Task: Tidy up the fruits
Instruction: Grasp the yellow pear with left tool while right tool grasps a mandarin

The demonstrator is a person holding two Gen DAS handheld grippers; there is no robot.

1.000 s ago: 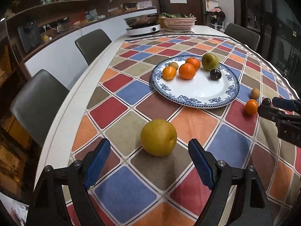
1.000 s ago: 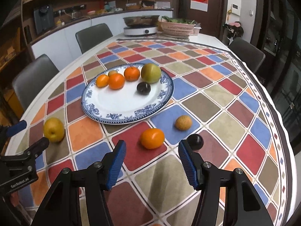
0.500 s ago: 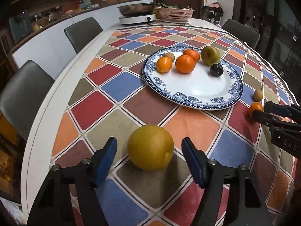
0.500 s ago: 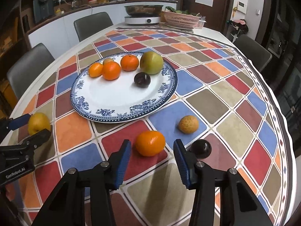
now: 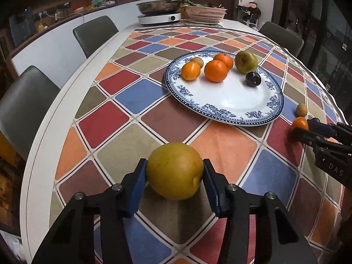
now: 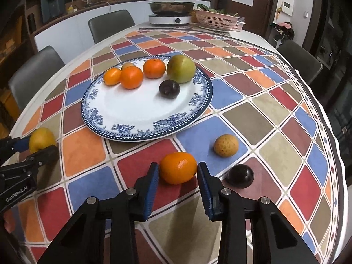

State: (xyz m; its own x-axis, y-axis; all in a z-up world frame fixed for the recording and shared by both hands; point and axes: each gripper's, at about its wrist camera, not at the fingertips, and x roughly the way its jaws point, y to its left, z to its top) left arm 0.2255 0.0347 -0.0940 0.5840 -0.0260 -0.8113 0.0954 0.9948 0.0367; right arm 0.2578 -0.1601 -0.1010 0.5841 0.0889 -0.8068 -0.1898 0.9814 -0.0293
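My left gripper [image 5: 175,176] is shut on a large yellow pear [image 5: 175,170] that rests on the chequered tablecloth; the pear also shows in the right wrist view [image 6: 41,138]. My right gripper [image 6: 177,176] has its blue pads against both sides of an orange tangerine [image 6: 177,167] on the cloth; this tangerine also shows in the left wrist view [image 5: 299,123]. A blue-and-white plate [image 6: 140,129] holds three tangerines, a small brown fruit, a green apple [image 6: 180,68] and a dark plum [image 6: 169,88].
A small speckled brown fruit [image 6: 226,145] and a dark plum [image 6: 240,175] lie on the cloth right of my right gripper. An induction cooker with a pan [image 6: 170,15] and a pink basket [image 6: 216,19] stand at the far end. Grey chairs line the table's sides.
Both grippers moved forward and closed: the left one onto the yellow pear, the right one onto the tangerine. The fruit on the plate has not moved.
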